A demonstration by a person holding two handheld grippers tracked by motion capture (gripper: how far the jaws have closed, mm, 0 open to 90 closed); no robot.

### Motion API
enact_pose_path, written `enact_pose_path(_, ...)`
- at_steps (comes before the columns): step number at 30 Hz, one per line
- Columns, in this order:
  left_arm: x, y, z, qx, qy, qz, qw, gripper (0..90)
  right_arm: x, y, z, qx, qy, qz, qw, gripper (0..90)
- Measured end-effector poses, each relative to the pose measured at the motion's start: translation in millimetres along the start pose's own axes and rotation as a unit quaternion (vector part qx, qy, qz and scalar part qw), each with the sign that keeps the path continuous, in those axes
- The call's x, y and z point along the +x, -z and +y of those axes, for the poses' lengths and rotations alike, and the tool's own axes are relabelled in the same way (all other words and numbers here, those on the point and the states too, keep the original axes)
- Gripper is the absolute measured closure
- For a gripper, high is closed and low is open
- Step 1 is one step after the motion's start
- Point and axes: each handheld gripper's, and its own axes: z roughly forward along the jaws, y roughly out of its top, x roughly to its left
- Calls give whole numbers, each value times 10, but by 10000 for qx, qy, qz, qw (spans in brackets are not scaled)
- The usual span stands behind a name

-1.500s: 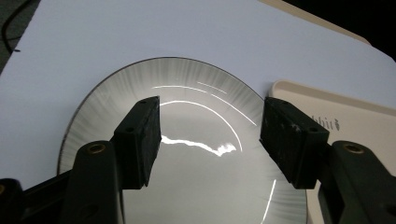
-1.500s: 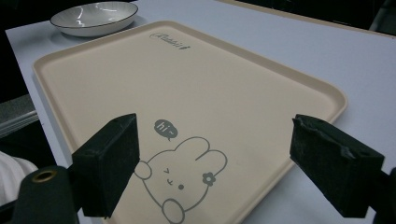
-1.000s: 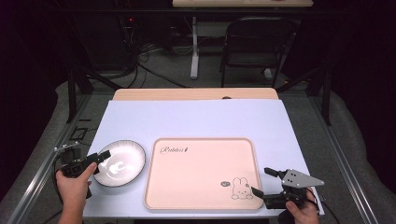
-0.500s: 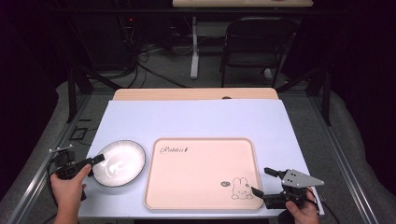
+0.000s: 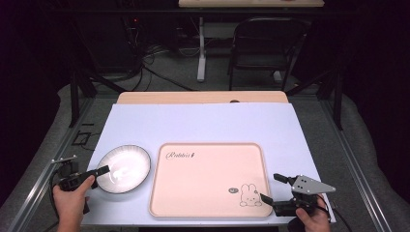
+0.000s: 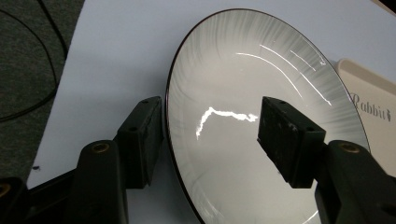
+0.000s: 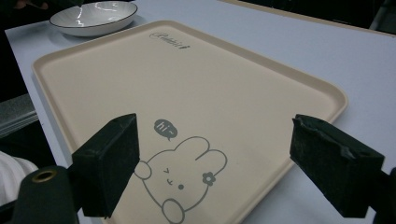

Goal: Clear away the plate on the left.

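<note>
While left claw (image 6: 210, 135) straddles plate (image 6: 261, 93) rim (closeup), nothing touches.

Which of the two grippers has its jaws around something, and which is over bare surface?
The left gripper: its open jaws straddle the rim of the white bowl. The right gripper hangs open over the tray near the rabbit drawing, holding nothing.

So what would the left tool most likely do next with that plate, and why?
Probably close on the rim. The left tool is open, with one jaw outside the edge of the plate and the other over its inside, so the rim sits between them ungripped. The plate lies on the table beside the empty pink tray, which looks like its likely destination. The right tool waits open at the tray's near corner.
</note>
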Motion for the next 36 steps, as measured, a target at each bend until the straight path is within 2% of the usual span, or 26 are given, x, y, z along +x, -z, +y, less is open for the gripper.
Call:
enact_pose_path(8,2,-8,-25,70,-4,-20,10000,415,2,2,0,4,12,3,10000,152)
enact_pose_path(13,21,-72,-46,218,90,-48,9997,433,1,1,0,2,10,1,10000,152)
enact_pose_path(21,36,-107,-39,267,211,-67,9994,458,0,2,-1,-4,27,4,10000,152)
enact_pose_path(36,63,-109,-23,290,327,166,9989,630,1,0,0,0,31,11,10000,152)
